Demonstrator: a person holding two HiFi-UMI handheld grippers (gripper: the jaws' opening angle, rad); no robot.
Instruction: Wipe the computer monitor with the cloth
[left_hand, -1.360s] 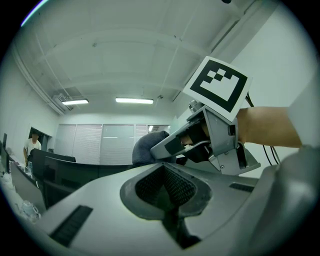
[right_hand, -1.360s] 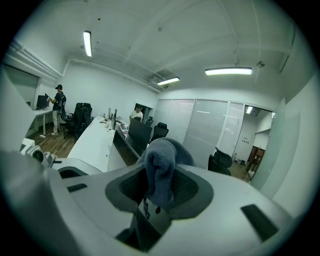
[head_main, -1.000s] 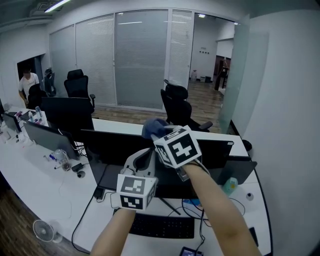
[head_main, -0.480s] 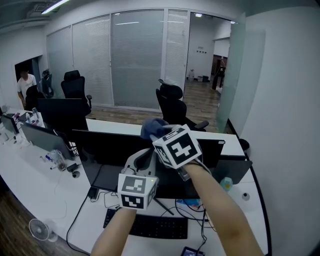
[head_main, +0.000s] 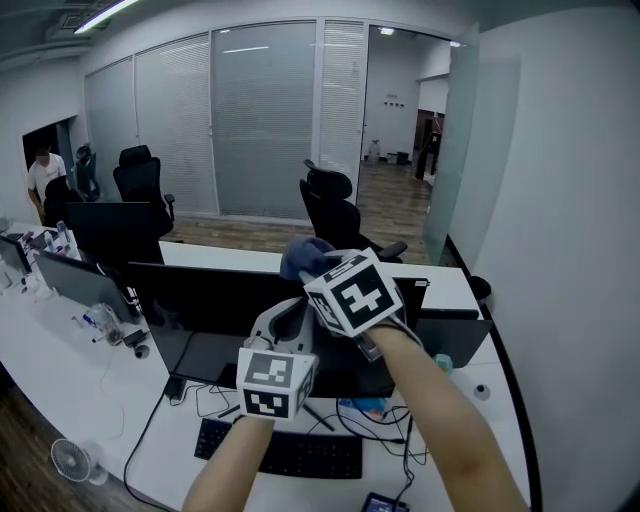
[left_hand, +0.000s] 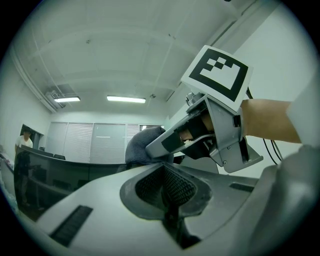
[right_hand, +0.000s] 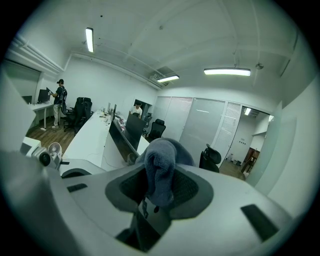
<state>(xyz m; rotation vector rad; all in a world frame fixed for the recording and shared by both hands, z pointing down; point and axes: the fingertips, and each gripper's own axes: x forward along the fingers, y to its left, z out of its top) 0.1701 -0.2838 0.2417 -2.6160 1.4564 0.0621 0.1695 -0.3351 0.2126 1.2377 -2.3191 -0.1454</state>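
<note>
I am in an open office with a wall of glass panels and white blinds (head_main: 265, 110) at the far side, well beyond both tongs. A long white table (head_main: 60, 370) runs under my arms. On it, just past the tongs, stands a wide black computer monitor (head_main: 215, 295), and a black keyboard (head_main: 285, 450) lies below my left wrist.

My right tongs (right_hand: 152, 200) are clamped on a bunched blue-grey knitted cloth (right_hand: 160, 177); it fills the gap between the 2 jaws and bulges out past their tips. From above, the cloth sits at the front of the right tongs, at the monitor's upper edge. I cannot tell whether it touches the monitor.

My left tongs (left_hand: 165, 192) are pressed together with nothing between them. They sit just below and to the left of the right tongs, in front of the monitor's dark face, and point up toward the cloth.

Beyond the right tongs, across the table, stands 1 black office chair (head_main: 330, 205). Far off to the left of the left tongs is a person in a white shirt (head_main: 42, 170).
</note>
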